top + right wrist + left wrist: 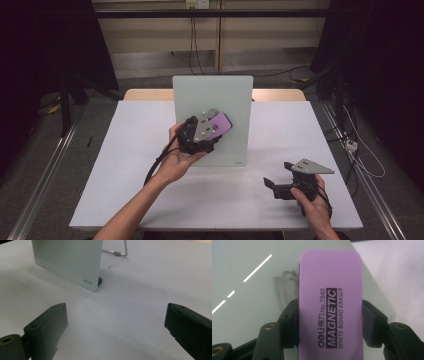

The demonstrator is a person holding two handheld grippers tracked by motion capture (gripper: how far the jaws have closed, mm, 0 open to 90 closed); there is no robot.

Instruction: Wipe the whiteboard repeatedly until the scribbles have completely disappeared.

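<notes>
The left tool (330,322) squeezes a purple flat eraser (330,290) against the pale glass board (249,302). It reads "deli No.7840 MAGNETIC WHITE BOARD ERASER". The right tool (116,325) is wide open, holding nothing.

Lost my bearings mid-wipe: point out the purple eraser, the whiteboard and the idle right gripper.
purple eraser (330,302), left gripper view, middle of its printed face.
whiteboard (235,100), high view, bare upper right of its surface.
right gripper (116,322), right gripper view, midway between its open fingers.

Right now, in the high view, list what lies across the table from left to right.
Left tool clamping the purple rectangular whiteboard eraser → pale grey upright whiteboard → right tool, jaws open, above the white table.
</notes>
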